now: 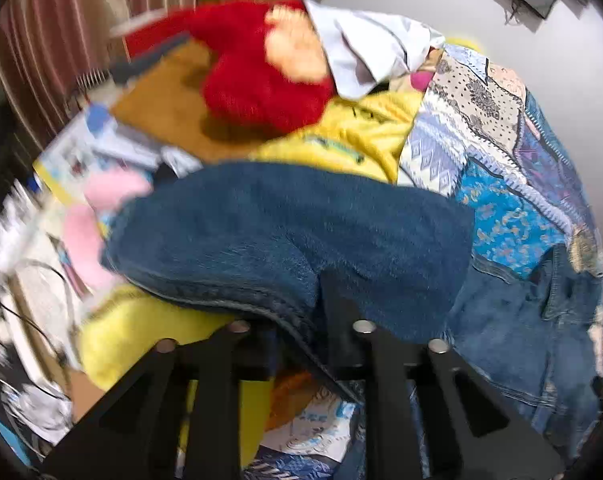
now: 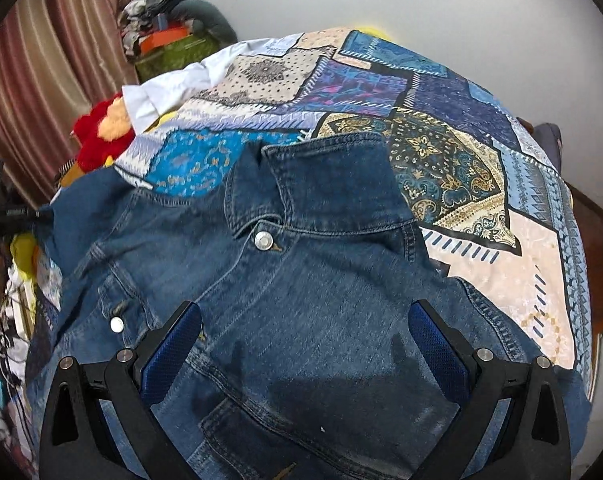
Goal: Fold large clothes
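The denim jacket (image 2: 301, 280) lies spread on the patchwork bedspread (image 2: 481, 184), collar ahead of the right hand-held gripper (image 2: 301, 344), whose pads stand wide apart over the cloth. The left hand-held gripper (image 1: 297, 332) is clamped on a jacket edge. Seemingly the fold's start; next, the right must pinch cloth.

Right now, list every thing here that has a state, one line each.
Denim jacket: spread front up on the bed, collar raised, top button fastened.
Jacket edge: pinched in the left gripper.
Left gripper: shut on the denim.
Right gripper: open, pads apart above the jacket.
Patchwork bedspread: laid flat under the jacket.
White garment: crumpled, unfolded.
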